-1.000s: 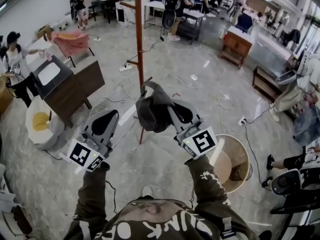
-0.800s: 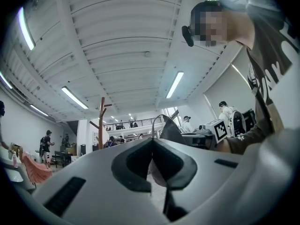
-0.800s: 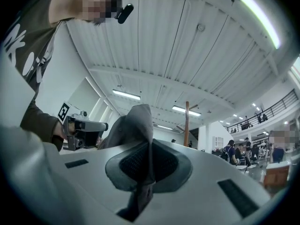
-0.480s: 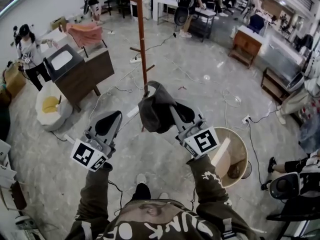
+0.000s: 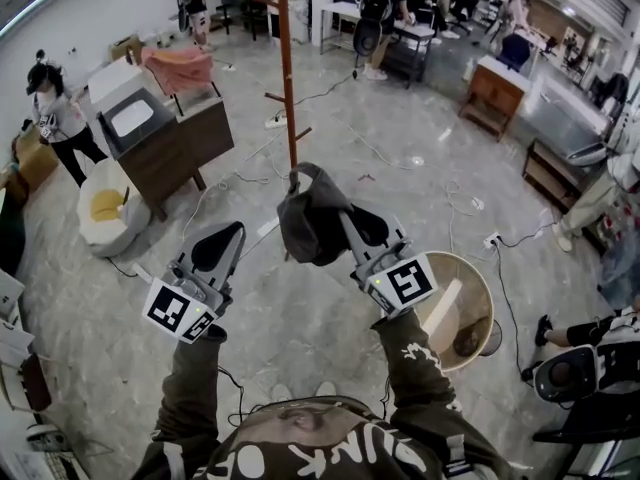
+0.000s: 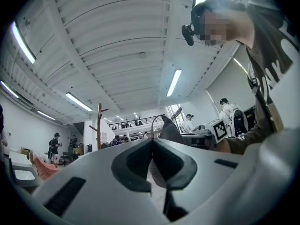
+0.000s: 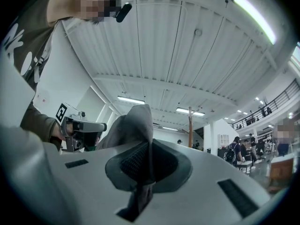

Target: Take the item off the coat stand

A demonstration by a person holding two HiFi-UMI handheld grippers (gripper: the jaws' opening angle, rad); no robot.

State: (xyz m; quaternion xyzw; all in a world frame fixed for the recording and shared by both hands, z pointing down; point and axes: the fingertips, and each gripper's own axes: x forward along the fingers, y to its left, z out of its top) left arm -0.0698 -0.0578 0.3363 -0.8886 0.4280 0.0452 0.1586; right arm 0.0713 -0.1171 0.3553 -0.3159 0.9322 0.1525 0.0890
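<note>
A dark grey hat (image 5: 308,218) hangs from my right gripper (image 5: 343,218), which is shut on its fabric; the hat is off the coat stand. The coat stand (image 5: 287,88) is a thin brown wooden pole with short pegs, standing just beyond the hat. In the right gripper view the grey cloth (image 7: 133,125) rises out of the closed right gripper (image 7: 149,146), with the stand (image 7: 190,121) farther off. My left gripper (image 5: 225,236) is held level to the left, shut and with nothing in it. In the left gripper view its jaws (image 6: 151,146) meet, and the hat (image 6: 169,131) shows to the right.
A dark wooden desk (image 5: 170,138) and a white beanbag (image 5: 105,218) stand at the left. A round wooden bin (image 5: 455,308) sits by my right arm. Cables trail over the floor (image 5: 400,168). Several people, tables and a wooden cabinet (image 5: 490,88) line the far side.
The person has stepped across the floor with both grippers. The desk and beanbag have slid rightward in the head view. The hat stays in the right gripper.
</note>
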